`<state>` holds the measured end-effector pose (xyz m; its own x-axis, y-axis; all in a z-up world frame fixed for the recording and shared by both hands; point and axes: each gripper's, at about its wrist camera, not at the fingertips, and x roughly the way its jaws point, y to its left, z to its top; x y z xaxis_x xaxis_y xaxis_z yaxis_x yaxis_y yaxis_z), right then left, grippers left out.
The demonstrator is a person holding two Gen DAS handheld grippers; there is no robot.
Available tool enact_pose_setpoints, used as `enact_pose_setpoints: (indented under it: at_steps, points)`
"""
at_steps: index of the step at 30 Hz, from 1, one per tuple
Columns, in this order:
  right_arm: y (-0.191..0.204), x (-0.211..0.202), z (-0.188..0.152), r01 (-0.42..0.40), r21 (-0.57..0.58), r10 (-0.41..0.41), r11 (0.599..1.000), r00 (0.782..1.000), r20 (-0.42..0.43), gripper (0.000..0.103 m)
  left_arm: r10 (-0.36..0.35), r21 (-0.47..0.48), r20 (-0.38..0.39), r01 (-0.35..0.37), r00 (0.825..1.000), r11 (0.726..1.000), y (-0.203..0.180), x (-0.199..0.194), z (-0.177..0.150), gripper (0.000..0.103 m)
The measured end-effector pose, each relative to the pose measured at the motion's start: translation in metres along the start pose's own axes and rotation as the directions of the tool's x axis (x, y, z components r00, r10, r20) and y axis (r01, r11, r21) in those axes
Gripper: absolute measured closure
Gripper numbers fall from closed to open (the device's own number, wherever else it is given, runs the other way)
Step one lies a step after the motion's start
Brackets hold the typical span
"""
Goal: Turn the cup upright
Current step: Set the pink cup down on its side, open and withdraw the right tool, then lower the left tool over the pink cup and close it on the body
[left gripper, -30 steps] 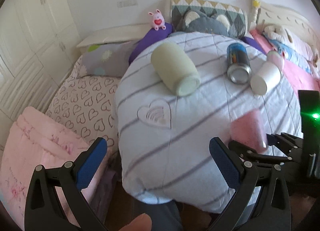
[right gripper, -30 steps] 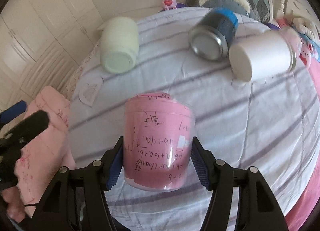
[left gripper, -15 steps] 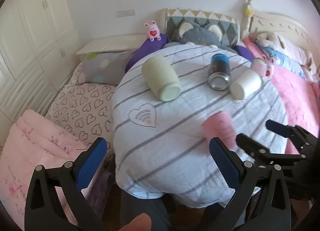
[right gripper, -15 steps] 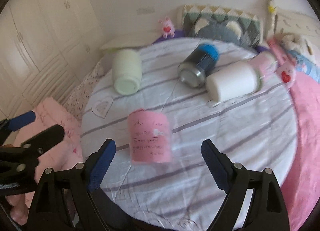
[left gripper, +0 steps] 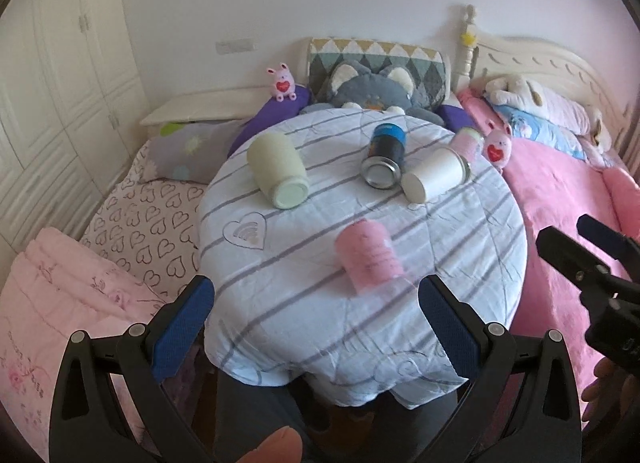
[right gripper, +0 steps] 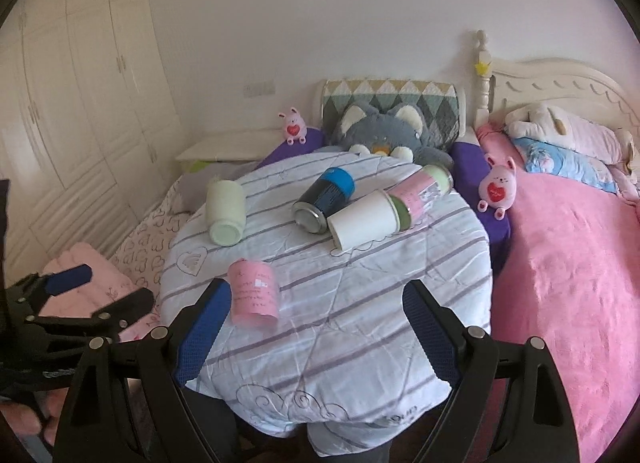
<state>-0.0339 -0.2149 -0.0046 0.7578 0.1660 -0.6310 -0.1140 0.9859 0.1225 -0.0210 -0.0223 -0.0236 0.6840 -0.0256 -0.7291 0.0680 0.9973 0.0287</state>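
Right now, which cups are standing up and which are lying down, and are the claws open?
pink cup: standing on the table, free of both claws
cream cup: lying on its side
blue can: lying on its side
white cup: lying on its side
pink-and-green cup: lying on its side behind the white cup
left claw: open, holds nothing
right claw: open, holds nothing

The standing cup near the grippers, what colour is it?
Pink cup, clearest in the right wrist view.

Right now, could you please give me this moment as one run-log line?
pink cup: standing on round table, free | left gripper: open, empty | right gripper: open, empty | lying: cream cup, can, white cup
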Motion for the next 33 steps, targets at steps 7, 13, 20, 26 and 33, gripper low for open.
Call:
enact_pose_setpoints:
  at_steps: [7,13,20,26,33]
  points:
    - [-0.013,-0.012,-0.005,-0.004,0.018,0.004,1.000,1.000,0.014,0.014,-0.011,0.009,-0.003,0.011,1.000,1.000,-0.015,-0.007,-0.006,0.000]
    - [-0.021,-0.009,-0.008,-0.016,0.030,0.016,0.999,1.000,0.011,0.014,-0.013,0.000,-0.022,0.013,1.000,1.000,-0.020,-0.003,-0.007,0.000]
    - [-0.024,-0.006,-0.009,-0.024,0.031,0.023,0.999,1.000,0.006,0.014,-0.025,-0.032,-0.047,0.024,0.999,0.999,-0.024,0.007,-0.005,0.000]
    - [-0.032,0.000,-0.009,-0.022,0.044,0.022,0.999,1.000,-0.002,0.014,-0.020,-0.053,-0.079,0.016,0.997,0.998,-0.034,0.031,0.000,0.000]
    - [-0.056,0.026,-0.009,-0.023,0.072,0.026,0.997,0.999,-0.044,0.014,-0.007,-0.098,-0.157,-0.009,0.988,0.995,-0.044,0.083,0.008,0.000]
